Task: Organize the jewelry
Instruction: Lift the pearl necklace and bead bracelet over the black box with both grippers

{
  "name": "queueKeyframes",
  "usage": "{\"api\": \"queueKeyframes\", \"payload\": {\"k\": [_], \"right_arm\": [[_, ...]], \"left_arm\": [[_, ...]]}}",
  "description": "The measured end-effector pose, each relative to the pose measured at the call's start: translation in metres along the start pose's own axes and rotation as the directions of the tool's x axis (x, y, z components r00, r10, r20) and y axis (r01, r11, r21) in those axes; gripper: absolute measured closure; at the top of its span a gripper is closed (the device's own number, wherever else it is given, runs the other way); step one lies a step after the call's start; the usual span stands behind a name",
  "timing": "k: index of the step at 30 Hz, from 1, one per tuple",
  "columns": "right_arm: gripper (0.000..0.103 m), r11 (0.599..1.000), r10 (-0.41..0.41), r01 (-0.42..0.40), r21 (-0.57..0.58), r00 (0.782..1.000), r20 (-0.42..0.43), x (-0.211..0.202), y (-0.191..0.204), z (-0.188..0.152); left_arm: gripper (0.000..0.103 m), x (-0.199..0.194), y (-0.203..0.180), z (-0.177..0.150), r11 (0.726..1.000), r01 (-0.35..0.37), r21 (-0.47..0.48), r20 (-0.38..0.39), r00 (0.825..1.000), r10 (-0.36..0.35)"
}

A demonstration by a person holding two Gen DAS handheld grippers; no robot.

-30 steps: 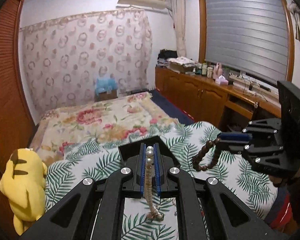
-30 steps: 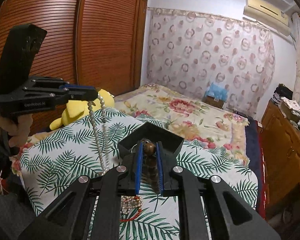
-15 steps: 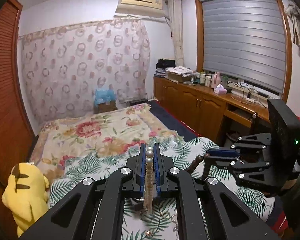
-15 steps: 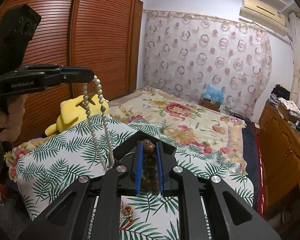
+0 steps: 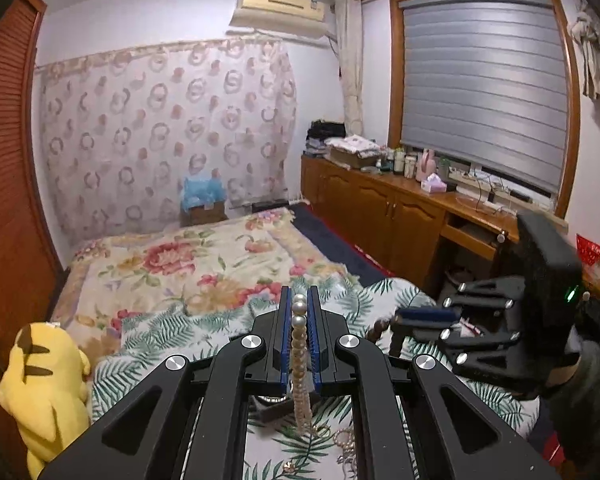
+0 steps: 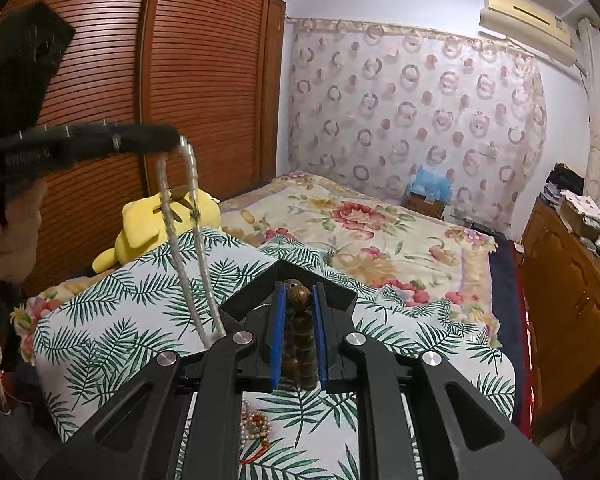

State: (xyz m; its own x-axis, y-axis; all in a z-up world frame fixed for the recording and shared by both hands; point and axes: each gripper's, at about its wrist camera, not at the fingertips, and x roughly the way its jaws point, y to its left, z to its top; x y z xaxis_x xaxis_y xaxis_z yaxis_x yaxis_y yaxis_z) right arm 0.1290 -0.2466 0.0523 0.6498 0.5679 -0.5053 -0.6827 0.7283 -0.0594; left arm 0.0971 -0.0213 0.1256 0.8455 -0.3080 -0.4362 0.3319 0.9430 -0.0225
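Note:
My left gripper (image 5: 299,304) is shut on a white pearl necklace (image 5: 299,344), which hangs down between its blue pads; in the right wrist view the same strand (image 6: 188,240) dangles in a blurred loop from the left gripper (image 6: 172,140). My right gripper (image 6: 298,292) is shut on a brown wooden bead bracelet (image 6: 300,332); in the left wrist view it (image 5: 400,316) is held at the right with the beads (image 5: 376,330) drooping from it. A black jewelry box (image 6: 288,276) lies on the palm-leaf cloth (image 6: 120,320) beneath both grippers.
Loose pearls and a red cord (image 6: 256,432) lie on the cloth near me. A yellow plush toy (image 5: 44,384) sits at the left edge. A floral bed cover (image 5: 180,264) stretches beyond. Wooden cabinets (image 5: 380,216) stand on the right, a slatted wardrobe (image 6: 204,100) on the left.
Both grippers have risen. The pearl necklace has been lifted higher off the cloth and now swings, blurred. The bracelet stays clamped in the right gripper.

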Motion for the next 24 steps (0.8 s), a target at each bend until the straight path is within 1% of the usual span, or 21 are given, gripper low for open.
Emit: {"api": "queueKeyframes", "payload": {"k": [4, 10, 20, 24], "right_arm": [[0.088, 1.000, -0.004, 0.004, 0.005, 1.000, 0.007, -0.006, 0.000, 0.000], [0.088, 1.000, -0.002, 0.002, 0.007, 1.000, 0.022, -0.015, -0.003, 0.003], [0.088, 1.000, -0.002, 0.002, 0.010, 1.000, 0.009, -0.016, -0.003, -0.001], [0.088, 1.000, 0.004, -0.004, 0.012, 1.000, 0.010, -0.016, -0.005, -0.001]], "left_arm": [[0.096, -0.015, -0.005, 0.017, 1.000, -0.016, 0.020, 0.040, 0.999, 0.015], [0.096, -0.024, -0.008, 0.031, 0.999, -0.031, 0.032, 0.061, 0.998, 0.029], [0.096, -0.023, -0.015, 0.032, 0.998, -0.037, 0.054, 0.060, 0.998, 0.034], [0.096, -0.012, -0.011, 0.032, 0.998, -0.035, 0.043, 0.044, 0.998, 0.033]]}}
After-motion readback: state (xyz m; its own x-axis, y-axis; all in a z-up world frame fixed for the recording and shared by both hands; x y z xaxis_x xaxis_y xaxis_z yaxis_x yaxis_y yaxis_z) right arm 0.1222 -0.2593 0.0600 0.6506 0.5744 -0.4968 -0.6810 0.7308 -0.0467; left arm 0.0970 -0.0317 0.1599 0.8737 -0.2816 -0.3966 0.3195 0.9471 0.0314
